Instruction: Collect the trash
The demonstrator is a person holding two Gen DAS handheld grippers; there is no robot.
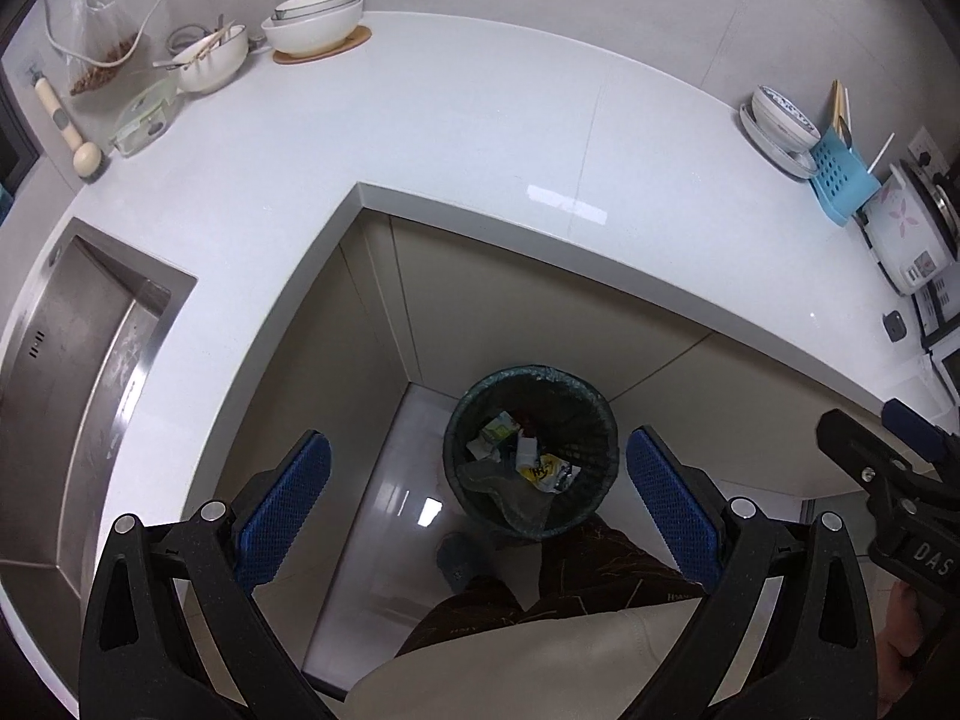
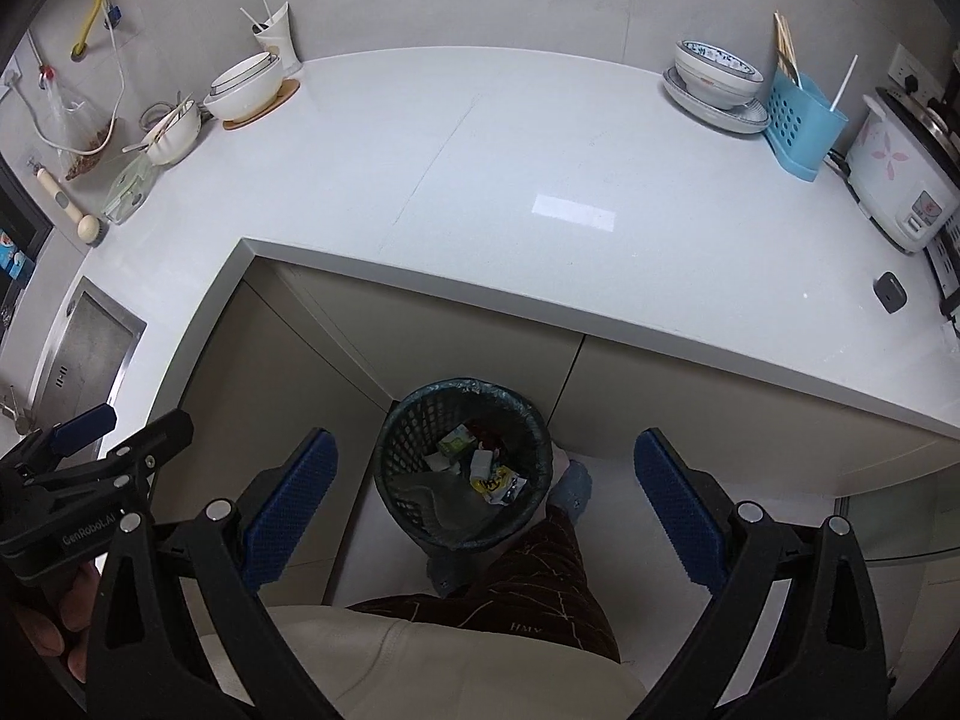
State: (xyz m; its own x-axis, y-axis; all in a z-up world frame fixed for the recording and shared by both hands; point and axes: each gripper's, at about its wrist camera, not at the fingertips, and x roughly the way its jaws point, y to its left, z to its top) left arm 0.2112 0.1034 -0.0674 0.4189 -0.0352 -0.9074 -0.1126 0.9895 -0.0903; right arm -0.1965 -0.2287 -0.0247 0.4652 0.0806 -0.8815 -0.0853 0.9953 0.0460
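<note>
Round mesh bin (image 1: 531, 450) holds crumpled wrappers (image 1: 549, 471).

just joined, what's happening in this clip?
A person stands at the inner corner of a white counter, holding both grippers above a mesh trash bin on the floor. The left gripper and right gripper are both open and empty. Wrappers already lie in the lined bin. Only dishes and appliances show on the counter.
</note>
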